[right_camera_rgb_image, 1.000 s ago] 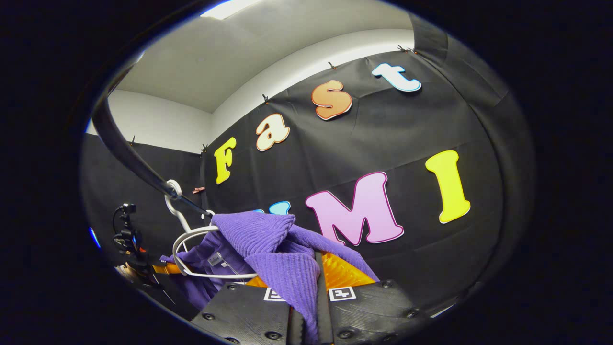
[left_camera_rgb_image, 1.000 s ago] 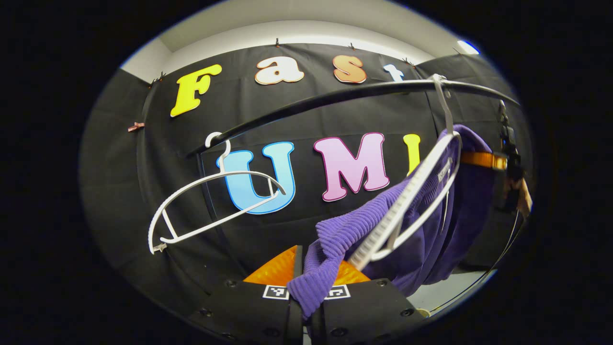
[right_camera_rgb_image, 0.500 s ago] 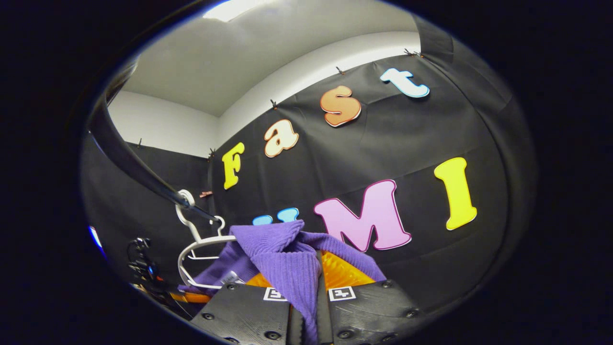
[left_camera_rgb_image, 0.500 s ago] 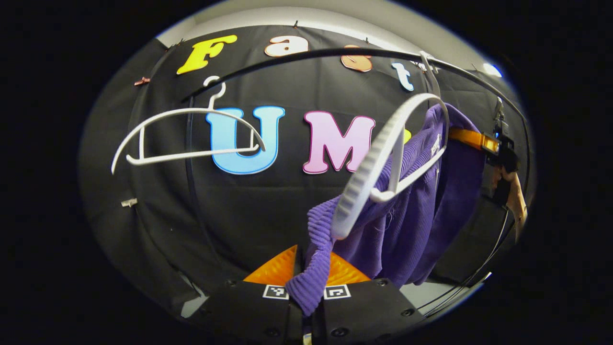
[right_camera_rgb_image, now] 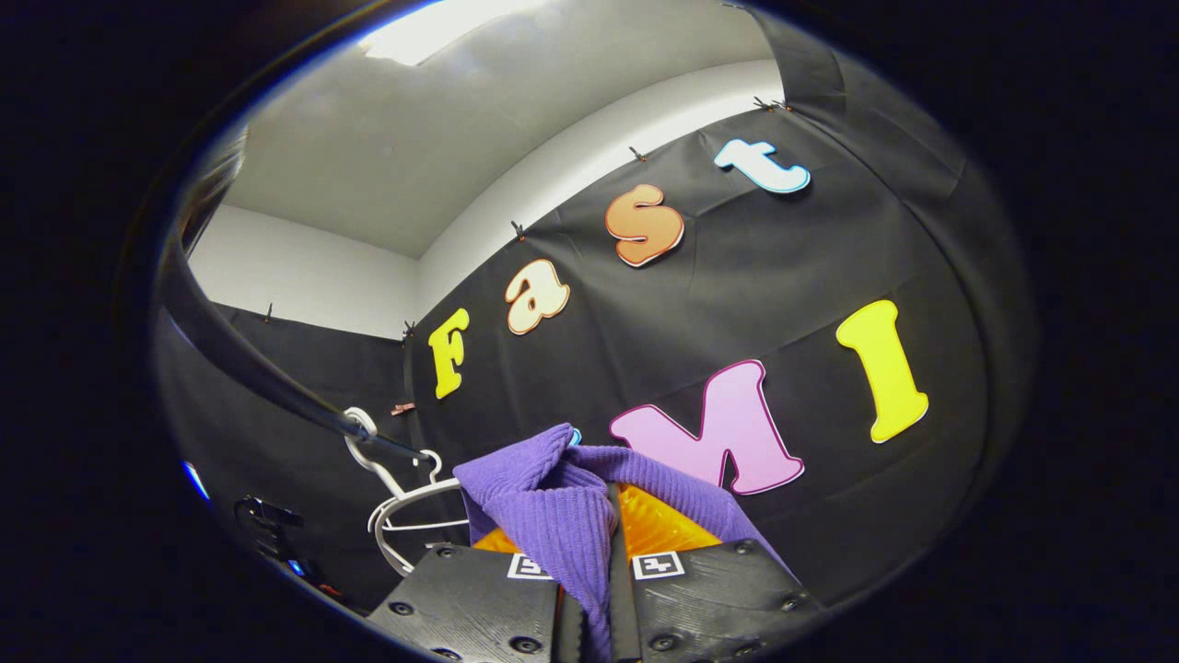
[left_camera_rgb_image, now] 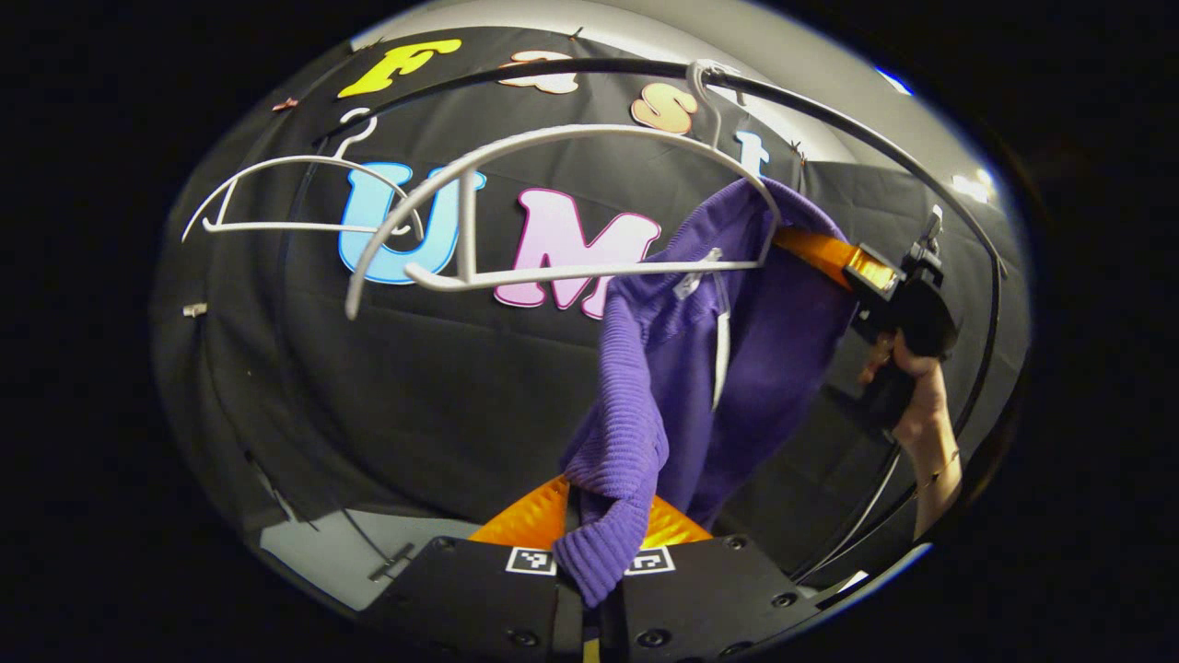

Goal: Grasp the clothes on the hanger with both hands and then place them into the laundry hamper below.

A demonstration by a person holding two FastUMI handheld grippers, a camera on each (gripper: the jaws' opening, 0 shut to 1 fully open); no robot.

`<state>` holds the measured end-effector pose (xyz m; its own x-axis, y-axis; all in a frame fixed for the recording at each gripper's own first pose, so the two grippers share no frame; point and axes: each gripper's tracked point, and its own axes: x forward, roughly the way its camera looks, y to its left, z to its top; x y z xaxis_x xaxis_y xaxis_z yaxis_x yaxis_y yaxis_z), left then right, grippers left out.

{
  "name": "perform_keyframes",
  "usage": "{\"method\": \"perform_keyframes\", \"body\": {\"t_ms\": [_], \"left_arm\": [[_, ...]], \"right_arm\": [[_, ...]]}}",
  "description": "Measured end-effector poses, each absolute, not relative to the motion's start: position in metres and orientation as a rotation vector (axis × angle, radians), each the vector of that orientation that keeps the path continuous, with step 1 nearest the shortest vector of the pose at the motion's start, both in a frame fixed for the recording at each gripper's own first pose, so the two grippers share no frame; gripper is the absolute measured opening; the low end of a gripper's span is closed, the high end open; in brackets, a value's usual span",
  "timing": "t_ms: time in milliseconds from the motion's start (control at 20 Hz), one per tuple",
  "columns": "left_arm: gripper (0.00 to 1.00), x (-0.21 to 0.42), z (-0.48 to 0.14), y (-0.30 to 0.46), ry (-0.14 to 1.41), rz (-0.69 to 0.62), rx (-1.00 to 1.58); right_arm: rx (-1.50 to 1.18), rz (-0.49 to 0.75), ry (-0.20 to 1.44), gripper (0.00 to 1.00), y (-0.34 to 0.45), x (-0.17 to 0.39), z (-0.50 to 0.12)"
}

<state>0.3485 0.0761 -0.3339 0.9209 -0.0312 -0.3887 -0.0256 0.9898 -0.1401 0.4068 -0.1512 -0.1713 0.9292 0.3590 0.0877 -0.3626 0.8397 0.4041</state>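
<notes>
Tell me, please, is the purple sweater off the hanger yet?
Partly: the purple sweater still drapes over one end of the white hanger; the other end is bare.

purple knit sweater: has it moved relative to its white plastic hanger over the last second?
Yes. In the left gripper view the purple knit sweater has slid off the near arm of the white plastic hanger, now clinging only to its far end.

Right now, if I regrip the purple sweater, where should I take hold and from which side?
Probably take the purple sweater by its ribbed edge, coming from below: it hangs free beneath the white hanger, while the upper part is still draped over the hanger's end.
</notes>
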Motion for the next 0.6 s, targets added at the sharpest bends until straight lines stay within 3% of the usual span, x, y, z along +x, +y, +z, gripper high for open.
{"method": "perform_keyframes", "body": {"t_ms": [250,600], "left_arm": [[0.12,0.379,-0.313,0.071,0.359,-0.014,-0.11],[0.12,0.399,-0.284,0.124,0.298,0.086,-0.01]], "right_arm": [[0.367,0.432,0.025,0.19,-0.148,0.395,-0.166],[0.376,0.565,0.057,0.19,-0.141,0.357,-0.153]]}}
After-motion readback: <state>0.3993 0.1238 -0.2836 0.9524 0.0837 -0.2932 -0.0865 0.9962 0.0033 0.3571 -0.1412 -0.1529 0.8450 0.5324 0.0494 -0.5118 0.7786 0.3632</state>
